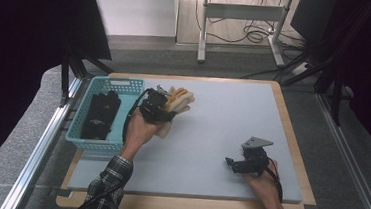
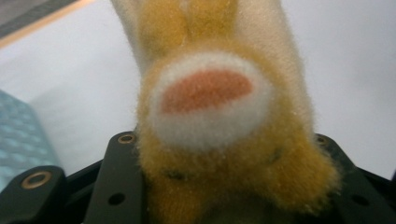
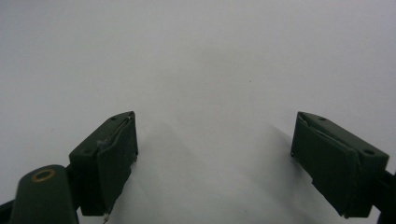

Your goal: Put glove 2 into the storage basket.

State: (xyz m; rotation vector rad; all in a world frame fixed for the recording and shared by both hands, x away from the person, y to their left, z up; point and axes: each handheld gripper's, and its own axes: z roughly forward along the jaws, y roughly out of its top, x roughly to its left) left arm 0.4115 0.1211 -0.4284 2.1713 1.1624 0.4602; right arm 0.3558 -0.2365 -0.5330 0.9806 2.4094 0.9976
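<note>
High view: one plush glove (image 1: 180, 100), cream and orange, is hanging in the left gripper (image 1: 159, 105) near the table's (image 1: 232, 118) far-left corner, just beside one teal basket (image 1: 105, 85) that is carrying one black glove (image 1: 100, 114). The right gripper (image 1: 241, 161) is resting near the front-right corner.

Left gripper view: the jaws are clamping the plush glove's (image 2: 219, 126) fuzzy bulk; probably light, soft, squashy, best pinched mid-body.

Right gripper view: the right gripper (image 3: 212, 158) is standing released, nothing between its jaws.

The plush toy (image 2: 219, 121) hides the left gripper's (image 2: 224, 186) pads.
</note>
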